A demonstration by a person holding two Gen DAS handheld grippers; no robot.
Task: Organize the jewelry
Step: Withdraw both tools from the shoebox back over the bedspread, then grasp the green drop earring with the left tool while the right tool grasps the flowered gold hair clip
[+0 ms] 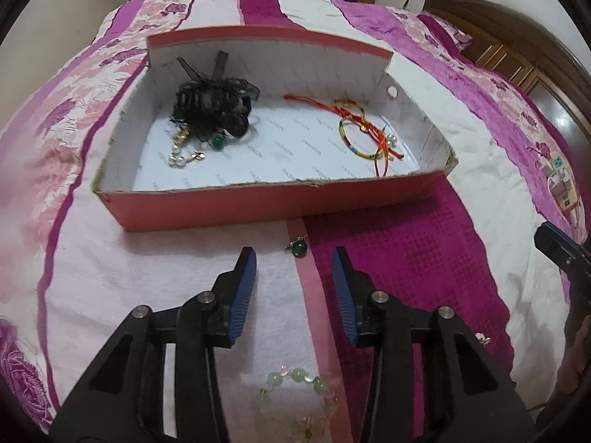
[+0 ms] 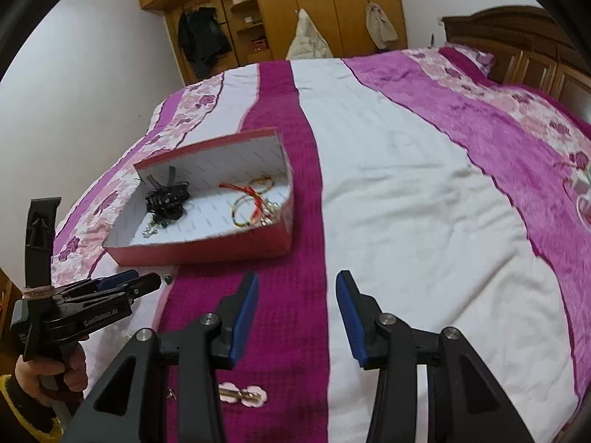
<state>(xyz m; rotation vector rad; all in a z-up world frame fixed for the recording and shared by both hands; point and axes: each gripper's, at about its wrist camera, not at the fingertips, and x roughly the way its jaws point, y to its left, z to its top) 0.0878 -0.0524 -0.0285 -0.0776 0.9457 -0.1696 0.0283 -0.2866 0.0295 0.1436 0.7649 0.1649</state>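
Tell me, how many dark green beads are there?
2: one green bead inside the box by the black hair clip, one on the bedspread before it. Others may be hidden.

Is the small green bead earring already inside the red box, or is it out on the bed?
Out. The green bead earring lies on the bedspread just in front of the red box, beyond the open left gripper.
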